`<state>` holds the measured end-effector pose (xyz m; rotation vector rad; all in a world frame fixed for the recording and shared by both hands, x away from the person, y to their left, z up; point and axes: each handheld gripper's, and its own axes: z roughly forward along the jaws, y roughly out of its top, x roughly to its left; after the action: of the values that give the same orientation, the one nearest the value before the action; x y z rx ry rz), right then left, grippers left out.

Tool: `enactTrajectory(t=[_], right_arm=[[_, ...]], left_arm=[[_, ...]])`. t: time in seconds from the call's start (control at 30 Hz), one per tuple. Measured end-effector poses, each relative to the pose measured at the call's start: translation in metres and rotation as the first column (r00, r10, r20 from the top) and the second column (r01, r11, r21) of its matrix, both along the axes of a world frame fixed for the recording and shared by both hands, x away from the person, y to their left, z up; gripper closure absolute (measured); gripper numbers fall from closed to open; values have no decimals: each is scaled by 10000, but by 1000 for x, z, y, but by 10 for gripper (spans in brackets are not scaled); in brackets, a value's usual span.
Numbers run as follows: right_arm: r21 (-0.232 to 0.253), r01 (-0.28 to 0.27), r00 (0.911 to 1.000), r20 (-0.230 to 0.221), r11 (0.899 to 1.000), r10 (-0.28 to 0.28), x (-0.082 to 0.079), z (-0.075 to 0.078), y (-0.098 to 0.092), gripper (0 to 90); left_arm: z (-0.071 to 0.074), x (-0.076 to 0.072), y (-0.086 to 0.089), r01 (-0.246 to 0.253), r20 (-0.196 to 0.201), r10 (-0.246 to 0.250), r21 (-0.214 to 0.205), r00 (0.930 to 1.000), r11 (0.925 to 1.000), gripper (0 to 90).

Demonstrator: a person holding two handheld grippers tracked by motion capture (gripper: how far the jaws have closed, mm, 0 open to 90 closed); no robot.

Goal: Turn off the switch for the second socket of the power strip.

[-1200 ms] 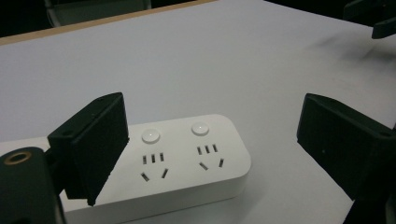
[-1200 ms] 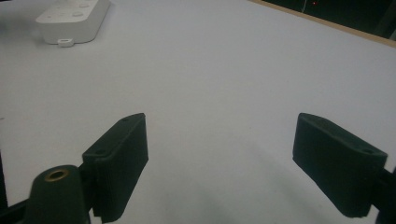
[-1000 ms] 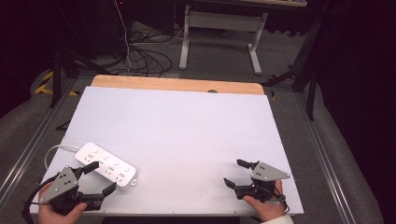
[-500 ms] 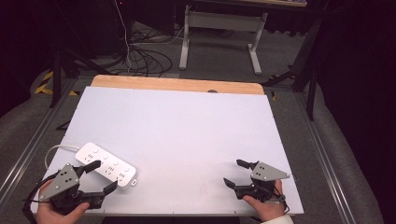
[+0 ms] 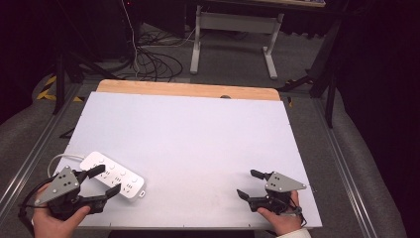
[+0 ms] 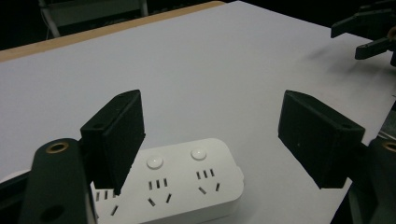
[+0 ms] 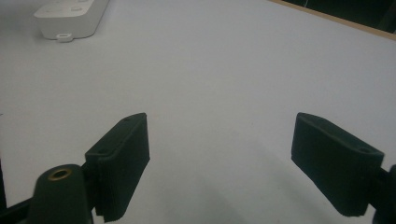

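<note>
Two claws. Left claw (image 5: 104, 181): jaws wide, just been closing, straddling the near end of the one power strip (image 5: 113, 176) without pressing it. Right claw (image 5: 250, 184): jaws wide, holding nothing, well apart from the strip. Power strip: white, rounded, with sockets and round buttons, lying flat at the bench's (image 5: 198, 134) near left corner. Bench: white top, wooden far edge; dark room beyond, cables (image 5: 148, 62) on the floor.

White tabletop (image 5: 198, 144) with a wooden far edge

A white rectangular plastic power strip (image 5: 113, 175) lies flat near its front left corner.
</note>
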<state>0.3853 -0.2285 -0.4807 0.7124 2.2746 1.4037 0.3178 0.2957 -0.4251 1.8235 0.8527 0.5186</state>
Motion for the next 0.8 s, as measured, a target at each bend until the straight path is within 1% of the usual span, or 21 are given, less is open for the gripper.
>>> enactTrajectory(t=[0.1, 0.13, 0.2, 0.27, 0.3, 0.33, 0.4, 0.43, 0.47, 0.5, 0.53, 0.57, 0.6, 0.63, 0.7, 0.73, 0.77, 0.8], right_arm=[[-9, 1, 10000, 1, 10000, -1, 0, 0, 0, 200], [-13, -2, 10000, 0, 10000, 2, 0, 0, 0, 201], [-14, -12, 10000, -4, 10000, 12, 0, 0, 0, 201], [-11, -7, 10000, -10, 10000, 7, 0, 0, 0, 201], [-15, -12, 10000, -5, 10000, 12, 0, 0, 0, 202], [-15, -12, 10000, -5, 10000, 12, 0, 0, 0, 202], [-21, -26, 10000, -8, 10000, 26, 0, 0, 0, 203], [-29, -34, 10000, -4, 10000, 34, 0, 0, 0, 204], [-33, -40, 10000, -1, 10000, 40, 0, 0, 0, 205], [-41, -47, 10000, 3, 10000, 47, 0, 0, 0, 206], [-38, -48, 10000, 3, 10000, 48, 0, 0, 0, 206], [-38, -48, 10000, 3, 10000, 48, 0, 0, 0, 206], [-35, -47, 10000, -2, 10000, 47, 0, 0, 0, 206], [-41, -51, 10000, -6, 10000, 51, 0, 0, 0, 207], [-40, -55, 10000, -5, 10000, 55, 0, 0, 0, 207], [-40, -55, 10000, -5, 10000, 55, 0, 0, 0, 207], [-44, -62, 10000, -6, 10000, 62, 0, 0, 0, 208], [-44, -62, 10000, -6, 10000, 62, 0, 0, 0, 208]], left_arm=[[2, 3, 0, 70, 75, -71, 194, 9999, 9998, 232], [2, 3, 0, 44, 17, -44, 111, 10000, 9999, 232], [3, 4, 0, 66, 88, -67, 200, 9999, 9998, 231], [3, 5, 0, 69, 40, -70, 181, 10000, 9998, 235], [3, 5, 0, 92, 25, -93, 184, 10000, 9998, 272], [4, 6, 0, 169, 11, -169, 246, 9999, 9996, 272], [6, 6, 1, 160, 1, -160, 300, 9999, 9994, 319], [7, 7, 1, 155, -39, -154, 272, 9999, 9995, 359], [8, 8, 1, 154, -24, -153, 293, 9999, 9995, 418], [10, 8, 2, 162, -73, -160, 311, 9998, 9994, 518], [11, 10, 3, 182, -95, -179, 367, 9998, 9992, 567], [11, 11, 4, 170, -175, -165, 290, 9997, 9994, 567], [12, 12, 5, 217, -181, -211, 310, 9996, 9993, 619], [13, 14, 6, 223, -205, -217, 325, 9996, 9992, 717], [15, 17, 7, 237, -305, -228, 272, 9993, 9993, 811], [16, 18, 8, 239, -366, -228, 305, 9991, 9992, 811], [16, 20, 10, 225, -360, -213, 342, 9991, 9992, 888], [17, 22, 11, 178, -418, -163, 352, 9990, 9992, 888]])
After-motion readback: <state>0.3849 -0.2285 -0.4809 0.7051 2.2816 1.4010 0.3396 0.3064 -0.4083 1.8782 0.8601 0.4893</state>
